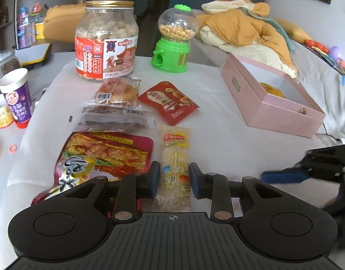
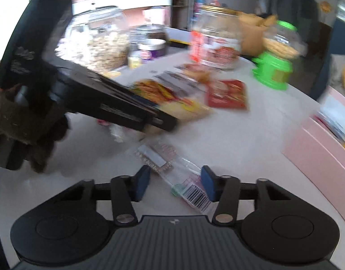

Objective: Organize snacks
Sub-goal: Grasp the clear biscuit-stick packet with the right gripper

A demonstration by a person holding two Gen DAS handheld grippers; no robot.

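Snacks are spread over a white table (image 1: 217,117), and a pale yellow-labelled rice-cake packet (image 1: 175,168) is seen lying lengthwise between the blue pads of the left gripper (image 1: 174,181); the jaws are set apart on either side of the packet, with the pads just beside its edges, though whether they press on it cannot be told; a large red and yellow snack bag (image 1: 100,157) is placed just to the left of that packet, and a stack of clear-wrapped bars (image 1: 113,117) lies beyond the bag; a clear-wrapped bun (image 1: 118,92) and a red sachet (image 1: 167,102) are laid farther back, side by side; a lidded jar of round biscuits (image 1: 106,40) and a green candy dispenser (image 1: 172,40) are stood upright at the far edge; an open pink box (image 1: 269,99) is set to the right, well apart from the packets, with something yellow inside it; a purple cup (image 1: 17,96) is stood at the left edge.

In the right wrist view, which is blurred, the right gripper (image 2: 175,183) is held with its jaws wide apart over a clear barcoded wrapper (image 2: 172,171) lying aslant on the table; the wrapper is not clamped; the pink box (image 2: 318,148) is seen at the right.
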